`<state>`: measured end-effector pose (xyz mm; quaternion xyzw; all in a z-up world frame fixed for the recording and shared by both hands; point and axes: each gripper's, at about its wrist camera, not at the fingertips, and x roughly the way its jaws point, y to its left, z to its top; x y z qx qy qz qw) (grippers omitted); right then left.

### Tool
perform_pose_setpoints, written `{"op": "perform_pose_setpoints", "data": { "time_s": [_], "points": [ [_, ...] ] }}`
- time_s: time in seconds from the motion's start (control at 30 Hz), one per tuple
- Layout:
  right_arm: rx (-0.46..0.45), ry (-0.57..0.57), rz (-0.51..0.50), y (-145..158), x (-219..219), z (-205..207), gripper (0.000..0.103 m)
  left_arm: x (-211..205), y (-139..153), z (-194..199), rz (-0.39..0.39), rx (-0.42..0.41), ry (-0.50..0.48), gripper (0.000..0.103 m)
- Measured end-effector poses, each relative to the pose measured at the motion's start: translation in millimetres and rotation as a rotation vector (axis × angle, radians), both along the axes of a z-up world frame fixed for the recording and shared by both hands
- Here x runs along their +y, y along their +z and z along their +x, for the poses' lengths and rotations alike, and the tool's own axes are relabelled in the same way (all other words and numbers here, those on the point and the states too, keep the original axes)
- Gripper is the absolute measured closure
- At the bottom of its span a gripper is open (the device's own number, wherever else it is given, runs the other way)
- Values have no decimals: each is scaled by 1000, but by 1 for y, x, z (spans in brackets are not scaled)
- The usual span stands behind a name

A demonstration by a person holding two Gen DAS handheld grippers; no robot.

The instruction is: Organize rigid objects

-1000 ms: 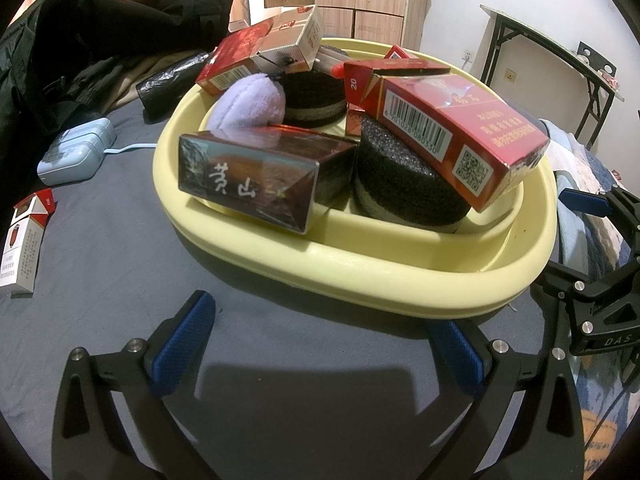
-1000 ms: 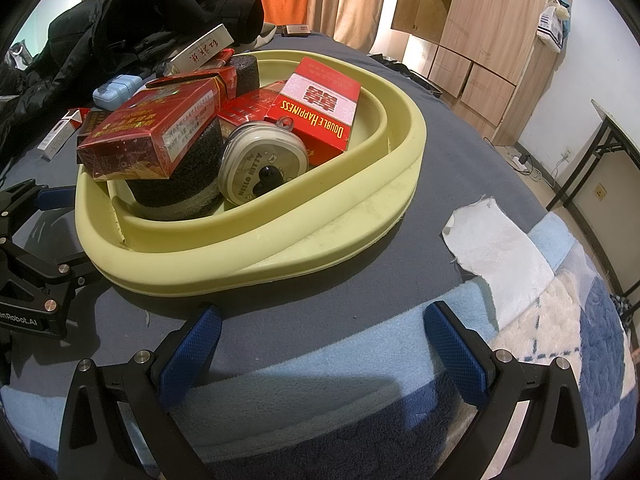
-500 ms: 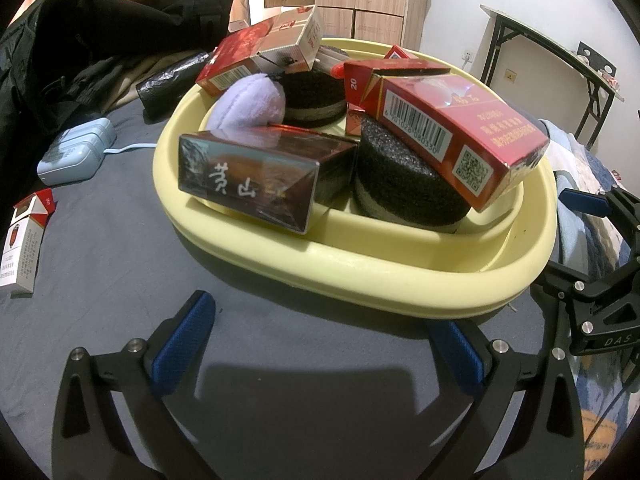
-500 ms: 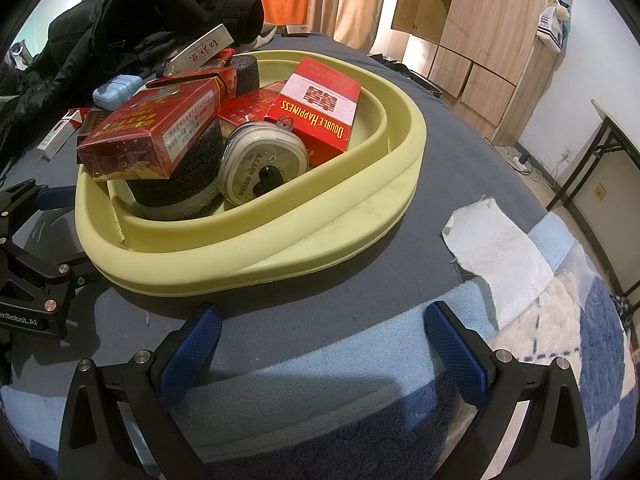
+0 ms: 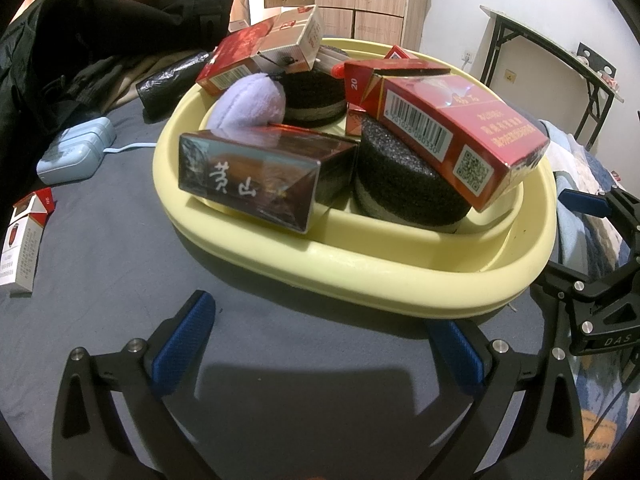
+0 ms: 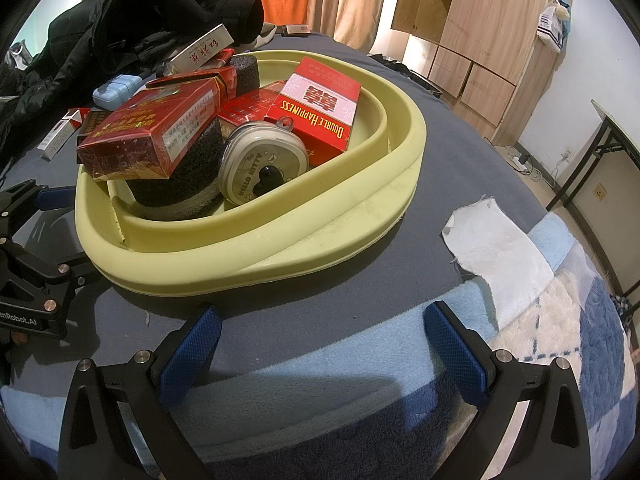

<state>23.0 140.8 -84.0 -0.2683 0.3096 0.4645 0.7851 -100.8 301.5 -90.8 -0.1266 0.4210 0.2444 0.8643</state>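
Note:
A pale yellow basin (image 5: pixel 360 264) (image 6: pixel 280 224) sits on a grey-blue bed cover. It holds several boxes: a dark brown box (image 5: pixel 256 176), a red box with a barcode (image 5: pixel 452 128) (image 6: pixel 152 128) lying on a black foam disc (image 5: pixel 404 184), a "Double Happiness" box (image 6: pixel 320 108), a round Hello Kitty tin (image 6: pixel 262 168) and a lilac pouch (image 5: pixel 250 106). My left gripper (image 5: pixel 320 344) is open and empty just in front of the basin. My right gripper (image 6: pixel 320 340) is open and empty at the basin's other side.
A white and red cigarette pack (image 5: pixel 24 240) and a light blue case (image 5: pixel 76 152) lie on the cover left of the basin. A black jacket (image 5: pixel 100 40) is piled behind. A white cloth (image 6: pixel 496 248) lies right of the basin. A folding table (image 5: pixel 560 60) stands by the wall.

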Motion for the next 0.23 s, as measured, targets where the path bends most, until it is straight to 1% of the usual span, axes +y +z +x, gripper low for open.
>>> {"op": "perform_pose_setpoints", "data": {
  "time_s": [0.23],
  "points": [
    [0,0,0,0,0,0,0,0,0,0,-2,-2,0,0]
  ]
}}
